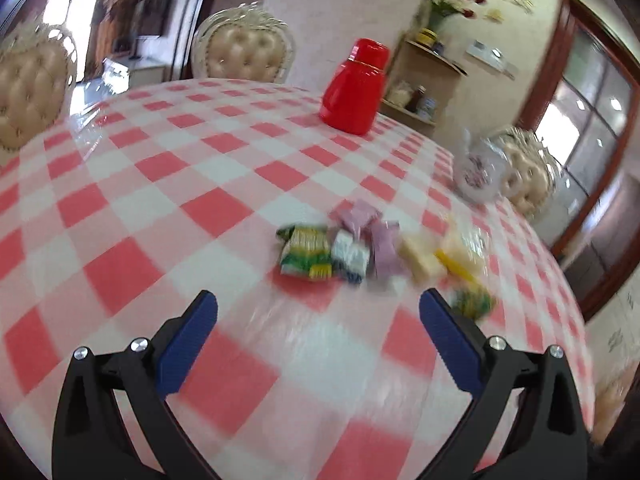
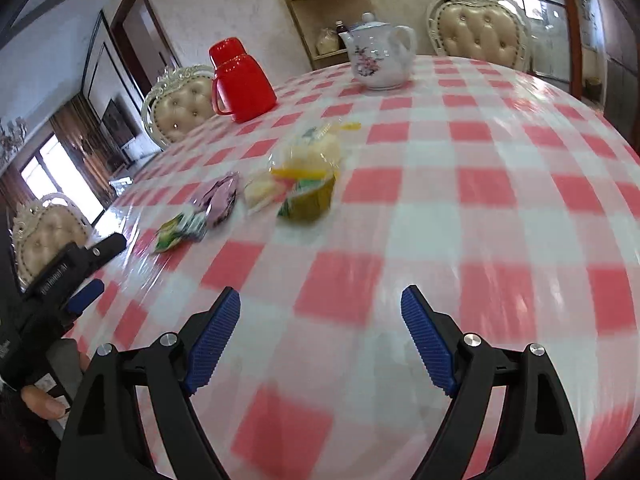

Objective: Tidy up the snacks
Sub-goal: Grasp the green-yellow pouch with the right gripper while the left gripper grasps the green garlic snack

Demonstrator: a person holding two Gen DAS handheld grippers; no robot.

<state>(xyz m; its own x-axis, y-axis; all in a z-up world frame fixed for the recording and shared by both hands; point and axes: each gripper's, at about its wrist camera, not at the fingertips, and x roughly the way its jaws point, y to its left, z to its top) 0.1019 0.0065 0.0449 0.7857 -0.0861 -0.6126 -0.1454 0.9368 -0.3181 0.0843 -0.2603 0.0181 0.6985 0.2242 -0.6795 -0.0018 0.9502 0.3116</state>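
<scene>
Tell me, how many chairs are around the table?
3. One chair behind the teapot, one chair behind the red flask, one chair at the far left edge. More may be out of view.

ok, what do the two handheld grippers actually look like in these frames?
Same build on both: the left gripper and the right gripper have black plastic V-shaped arms with silver screw heads and ribbed blue finger pads. Seen from the right wrist view, the left unit's black body carries white lettering, too blurred to read.
</scene>
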